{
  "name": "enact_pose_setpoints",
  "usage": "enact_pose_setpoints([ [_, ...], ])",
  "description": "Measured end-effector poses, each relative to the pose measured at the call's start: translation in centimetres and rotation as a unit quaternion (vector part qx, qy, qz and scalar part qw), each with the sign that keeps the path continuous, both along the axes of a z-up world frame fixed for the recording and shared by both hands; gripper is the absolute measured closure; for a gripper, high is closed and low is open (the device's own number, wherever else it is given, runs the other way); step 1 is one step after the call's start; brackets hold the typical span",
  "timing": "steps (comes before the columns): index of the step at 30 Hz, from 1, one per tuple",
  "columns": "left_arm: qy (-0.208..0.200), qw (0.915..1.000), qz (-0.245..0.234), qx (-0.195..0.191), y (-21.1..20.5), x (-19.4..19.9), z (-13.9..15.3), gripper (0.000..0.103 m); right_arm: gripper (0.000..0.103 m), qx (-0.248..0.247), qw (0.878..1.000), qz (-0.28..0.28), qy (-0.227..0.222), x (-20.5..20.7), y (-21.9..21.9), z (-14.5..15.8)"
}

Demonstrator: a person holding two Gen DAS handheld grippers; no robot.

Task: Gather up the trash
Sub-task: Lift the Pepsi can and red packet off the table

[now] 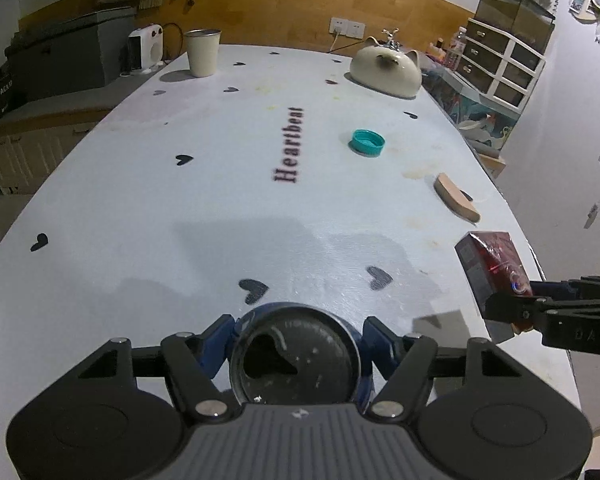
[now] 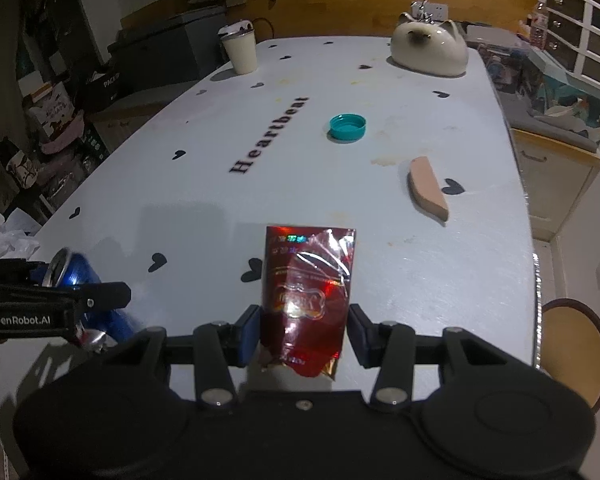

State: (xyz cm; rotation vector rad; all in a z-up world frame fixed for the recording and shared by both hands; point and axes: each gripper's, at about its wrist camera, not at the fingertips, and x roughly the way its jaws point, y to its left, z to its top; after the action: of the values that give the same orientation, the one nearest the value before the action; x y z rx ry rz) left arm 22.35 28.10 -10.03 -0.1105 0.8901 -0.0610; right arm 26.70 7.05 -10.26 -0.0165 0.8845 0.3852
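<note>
A blue drink can sits end-on between the blue pads of my left gripper, which is shut on it just above the white table. The right wrist view shows the same can tilted in the left gripper at the lower left. My right gripper is shut on a crumpled red foil-wrapped pack, held upright over the near table edge. In the left wrist view that pack and the right gripper appear at the right edge.
A teal bottle cap and a tan wedge-shaped piece lie on the table's right half. A cream cup and a cat-shaped ceramic dish stand at the far end. A round stool is beside the right edge.
</note>
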Motion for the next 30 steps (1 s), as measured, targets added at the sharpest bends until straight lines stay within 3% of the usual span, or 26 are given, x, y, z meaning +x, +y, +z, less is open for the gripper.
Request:
enact_pose_setpoints([
  [3, -0.005, 1.0, 0.003, -0.003, -0.4, -0.6, -0.3, 0.03, 0.056, -0.001, 1.0, -0.004, -0.001, -0.7, -0.4, 0.0],
  [6, 0.003, 0.9998, 0.017, -0.01, -0.4, -1.0, -0.9, 0.013, 0.056, -0.001, 1.0, -0.005, 0.003, -1.2, -0.8, -0.2],
  [18, 0.038, 0.998, 0.041, -0.028, 0.8, -5.1, -2.6, 0.013, 0.056, 0.003, 1.0, -0.003, 0.01, -2.4, -1.6, -0.3],
  [25, 0.04, 0.9976, -0.056, 0.002, 1.4, -6.5, -2.0, 0.008, 0.056, 0.004, 1.0, 0.009, 0.018, -3.1, -1.6, -0.7],
  [30, 0.066, 0.9912, -0.097, -0.06, 3.3, -5.2, -1.9, 0.017, 0.055, 0.005, 1.0, 0.014, 0.019, -3.6, -1.7, -0.7],
])
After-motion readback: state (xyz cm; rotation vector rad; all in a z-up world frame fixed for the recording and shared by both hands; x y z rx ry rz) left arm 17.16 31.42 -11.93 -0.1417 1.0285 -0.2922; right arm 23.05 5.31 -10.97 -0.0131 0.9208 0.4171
